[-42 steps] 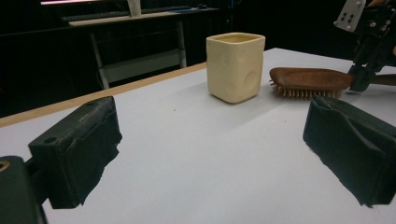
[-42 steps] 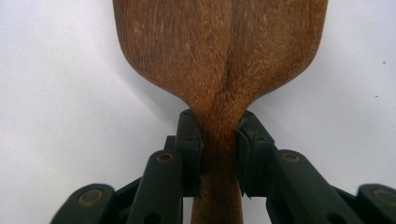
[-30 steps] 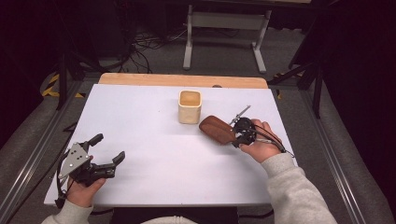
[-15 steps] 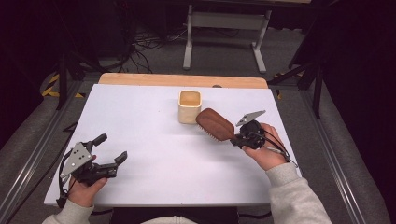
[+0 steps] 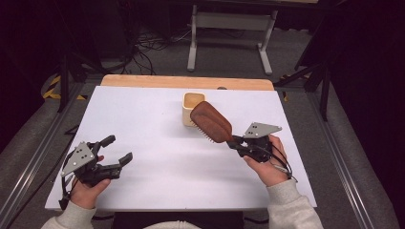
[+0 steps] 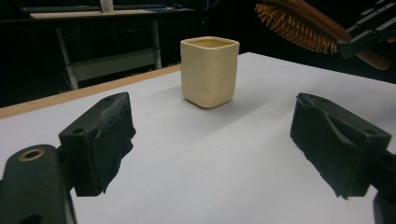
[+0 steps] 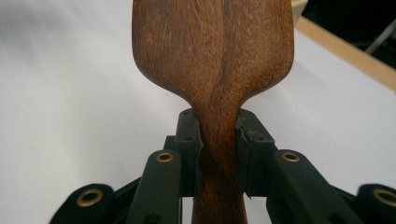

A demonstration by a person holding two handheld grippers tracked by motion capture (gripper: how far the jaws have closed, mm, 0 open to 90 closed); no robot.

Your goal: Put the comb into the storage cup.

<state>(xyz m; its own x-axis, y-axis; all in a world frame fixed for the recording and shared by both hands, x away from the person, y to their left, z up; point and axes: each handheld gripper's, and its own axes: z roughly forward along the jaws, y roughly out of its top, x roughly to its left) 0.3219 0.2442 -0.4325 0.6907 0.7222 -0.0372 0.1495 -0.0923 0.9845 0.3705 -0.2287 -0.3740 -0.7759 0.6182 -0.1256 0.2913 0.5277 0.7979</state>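
The right gripper view shows the right gripper (image 7: 218, 156) clamped on the narrow handle of the dark brown wooden paddle hairbrush (image 7: 215, 60), its grain smooth and streaked. The left gripper view reveals its tan bristles pointing down, above the white surface (image 6: 196, 154); the left gripper (image 6: 212, 140), nothing between its jaws, has just been closing. Beyond stands the cream square cup (image 6: 209, 71), just beside the raised brush head.

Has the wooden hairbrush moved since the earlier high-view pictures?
Yes. The wooden hairbrush, clamped in the right gripper, has shifted left and up toward the cream cup; its head now overlaps the cup in the high view.
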